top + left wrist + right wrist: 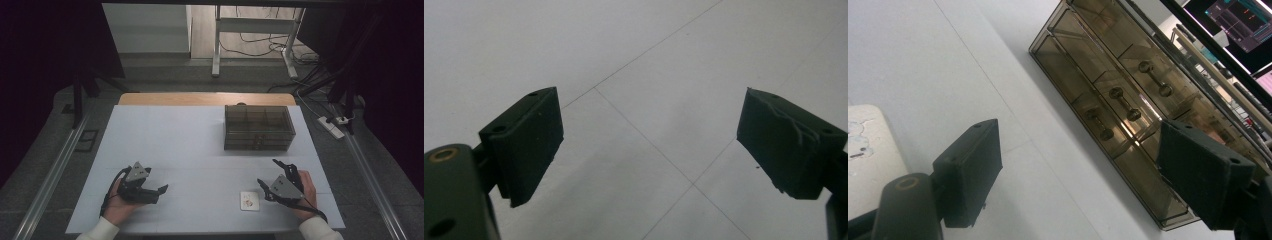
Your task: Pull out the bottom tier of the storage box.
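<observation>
Near the front left corner of the table [165, 135], the left hand [117, 202] comes in from the front edge with a pale sleeve [100, 231] at the wrist. It lies low on the white top and grips the left gripper [161, 190] from behind, so that the tool points toward the right side of the table, with its grey plate facing up. In the left gripper view its two black jaws stand wide apart over bare white surface crossed by thin seam lines, with nothing between them.

Close to the front edge and right of the middle lies a small white card [250, 200], flat on the table. It sits just beside the right gripper [270, 176], on that tool's left side, and in the right gripper view it shows at the left edge [865, 150], outside the jaws.

The right hand [304, 192] rests near the front right corner, wrist bent, holding its gripper angled toward the back of the table. Its jaws are spread wide and hold nothing.

Toward the back right part of the table stands a smoky clear drawer box [258, 127], well apart from both hands. The right gripper view looks along its front [1108, 100], where the drawers sit closed with their small knob handles [1125, 102].
</observation>
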Action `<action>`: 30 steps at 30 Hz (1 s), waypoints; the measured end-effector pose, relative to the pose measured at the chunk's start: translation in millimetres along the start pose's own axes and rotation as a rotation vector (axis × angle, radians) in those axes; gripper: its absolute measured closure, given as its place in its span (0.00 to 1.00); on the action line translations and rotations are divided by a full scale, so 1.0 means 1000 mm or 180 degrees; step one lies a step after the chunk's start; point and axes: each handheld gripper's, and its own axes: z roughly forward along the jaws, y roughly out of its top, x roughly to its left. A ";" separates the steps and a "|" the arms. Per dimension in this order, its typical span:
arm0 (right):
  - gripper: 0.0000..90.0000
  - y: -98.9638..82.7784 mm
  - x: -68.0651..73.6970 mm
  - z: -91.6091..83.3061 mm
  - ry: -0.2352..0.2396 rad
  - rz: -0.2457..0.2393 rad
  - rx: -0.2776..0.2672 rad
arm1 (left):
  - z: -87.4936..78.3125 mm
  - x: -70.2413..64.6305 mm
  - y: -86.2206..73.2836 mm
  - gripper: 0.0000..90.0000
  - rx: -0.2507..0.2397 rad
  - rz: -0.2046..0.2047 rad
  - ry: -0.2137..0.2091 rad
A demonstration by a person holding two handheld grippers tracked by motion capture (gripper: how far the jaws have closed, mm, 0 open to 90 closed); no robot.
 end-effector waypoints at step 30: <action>0.23 0.001 0.002 0.008 -0.0155 -0.0145 -0.0034 | 0.001 0.001 0.001 0.13 -0.0021 0.0000 0.0027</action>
